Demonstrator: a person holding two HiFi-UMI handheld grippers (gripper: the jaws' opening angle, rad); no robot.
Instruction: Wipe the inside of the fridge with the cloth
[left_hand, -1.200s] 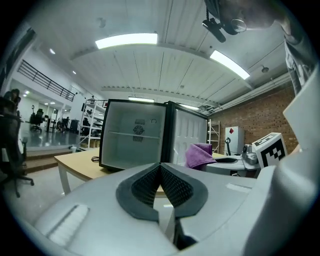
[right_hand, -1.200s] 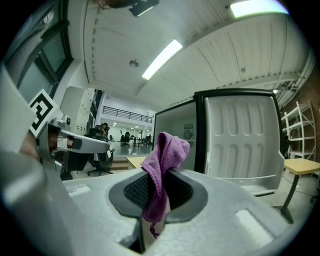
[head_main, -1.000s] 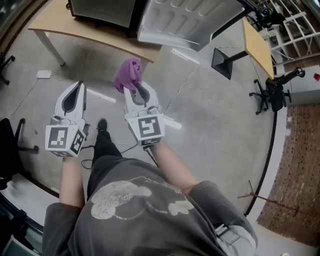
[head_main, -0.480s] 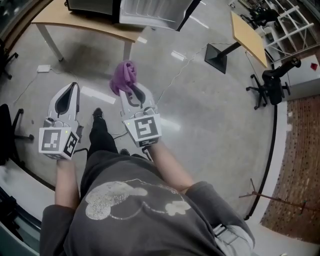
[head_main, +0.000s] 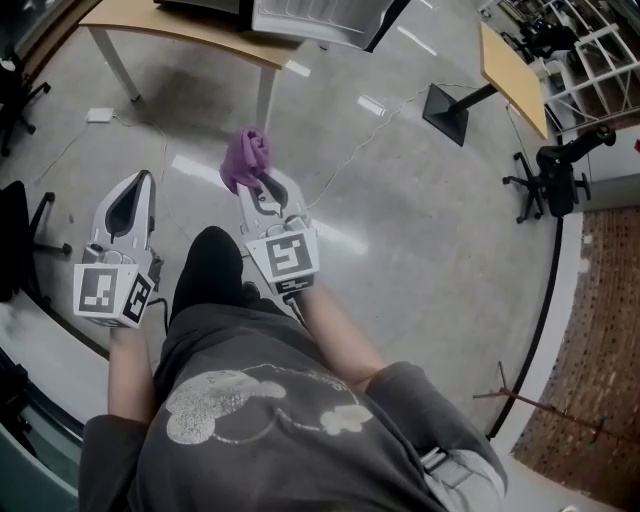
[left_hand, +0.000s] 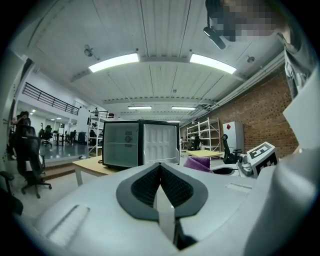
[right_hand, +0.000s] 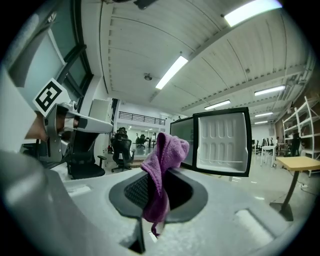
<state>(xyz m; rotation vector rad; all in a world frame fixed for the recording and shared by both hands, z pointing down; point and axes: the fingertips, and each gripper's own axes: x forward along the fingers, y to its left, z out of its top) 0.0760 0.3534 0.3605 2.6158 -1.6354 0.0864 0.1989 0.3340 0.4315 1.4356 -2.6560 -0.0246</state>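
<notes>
The purple cloth (head_main: 245, 158) hangs bunched from the tip of my right gripper (head_main: 262, 183), whose jaws are shut on it above the concrete floor. In the right gripper view the cloth (right_hand: 162, 165) drapes up and over the jaws of the right gripper (right_hand: 154, 187). Beyond it stands the black mini fridge (right_hand: 220, 142) with its white-lined door swung open. My left gripper (head_main: 141, 180) is level with the right one, to its left, shut and holding nothing. In the left gripper view the left gripper (left_hand: 160, 172) points at the fridge (left_hand: 140, 144) on its table. Only the fridge door (head_main: 320, 14) shows in the head view.
The fridge stands on a wooden table (head_main: 190, 30) at the top of the head view. A black stand (head_main: 445, 110) and a second small table (head_main: 512, 68) lie to the right, with cables on the floor. Office chairs (head_main: 545, 180) stand at the right, and another chair (head_main: 15, 240) stands at the left.
The fridge and table have slid toward the top edge of the head view. Both grippers sit slightly lower, the cloth still held. The person's dark leg has come forward between the arms.
</notes>
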